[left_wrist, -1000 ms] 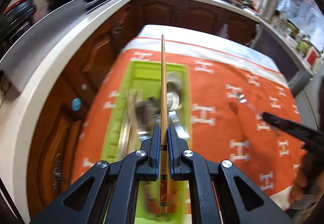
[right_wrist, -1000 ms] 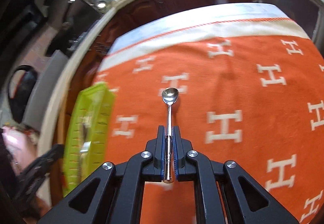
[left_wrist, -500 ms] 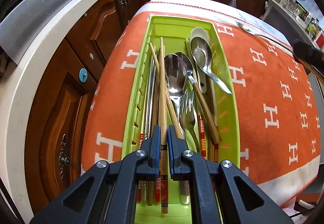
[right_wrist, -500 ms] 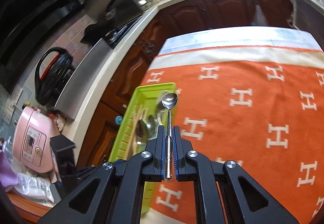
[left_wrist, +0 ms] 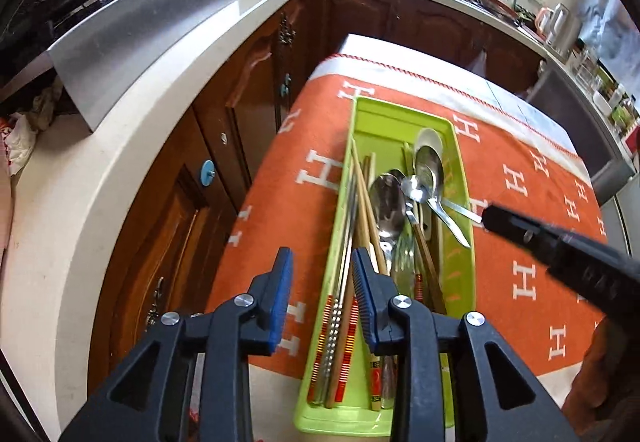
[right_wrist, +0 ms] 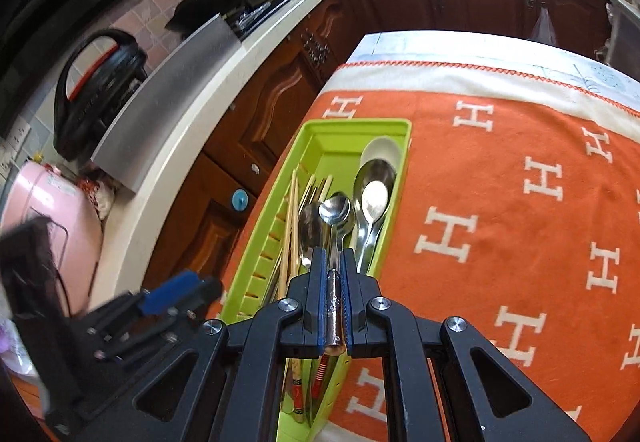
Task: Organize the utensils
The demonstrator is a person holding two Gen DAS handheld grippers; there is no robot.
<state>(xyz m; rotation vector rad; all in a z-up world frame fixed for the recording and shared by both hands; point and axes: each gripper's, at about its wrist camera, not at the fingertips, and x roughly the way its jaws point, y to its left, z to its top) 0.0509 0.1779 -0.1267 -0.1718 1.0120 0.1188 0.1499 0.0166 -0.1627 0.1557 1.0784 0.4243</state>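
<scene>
A lime-green tray on the orange cloth holds wooden chopsticks, metal chopsticks, a fork, a big spoon and a white ceramic spoon. My left gripper hovers over the tray's near left side, its jaws opening with nothing pressed between the pads. My right gripper is shut on the handle of a small steel spoon, whose bowl hangs over the tray. From the left wrist view, that right gripper reaches in from the right with the small spoon.
The orange cloth with white H marks covers the table right of the tray. The table's edge runs just left of the tray, with dark wooden cabinets and a white countertop beyond. A pink cooker stands on that counter.
My left gripper let go of the wooden chopstick, which now lies in the tray, and its jaws spread. My right gripper carried the small spoon leftward until it hangs over the tray.
</scene>
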